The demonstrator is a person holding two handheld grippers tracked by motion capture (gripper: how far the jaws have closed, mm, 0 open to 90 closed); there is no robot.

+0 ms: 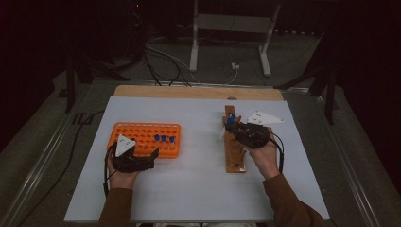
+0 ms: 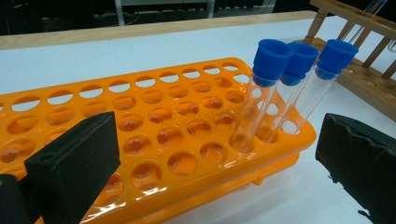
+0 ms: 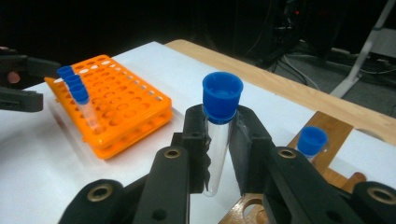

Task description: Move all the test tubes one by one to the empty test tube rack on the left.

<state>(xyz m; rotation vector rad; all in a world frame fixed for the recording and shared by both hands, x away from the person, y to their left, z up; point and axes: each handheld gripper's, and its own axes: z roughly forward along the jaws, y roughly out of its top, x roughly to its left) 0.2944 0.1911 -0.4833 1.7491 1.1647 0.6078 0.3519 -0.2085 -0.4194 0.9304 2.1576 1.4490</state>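
Dark room, with a white table [image 1: 189, 189] in the middle and cables on the floor behind it. On the table sit an orange rack [image 1: 142, 137] full of round holes and a brown wooden rack [image 1: 232, 153].

The right gripper [image 3: 219, 140] is squeezed shut on a clear tube with a blue cap [image 3: 219, 121]. The tube stands upright between the black jaws, up off the table, close to the wooden rack [image 3: 327, 135]. One more blue-capped tube [image 3: 312, 142] waits in the wooden rack.

The left gripper [image 2: 215, 154] has its jaws wide apart with nothing pinched. They sit on either side of the near edge of the orange rack [image 2: 154, 140], maybe to keep it from sliding.

It looks like the job is moving tubes from the wooden rack to the orange one, and this tube is on its way. Next, the tube likely has to go across to the orange rack, line up straight over an empty hole beside the others, and slide down gently.

The left gripper view shows three tubes [image 2: 280, 88] standing close together in the orange rack, with the empty holes plain to see. From the high view they are just tiny blue dots [image 1: 164, 138]. The high view shows both of the person's hands and how far apart the two racks are.
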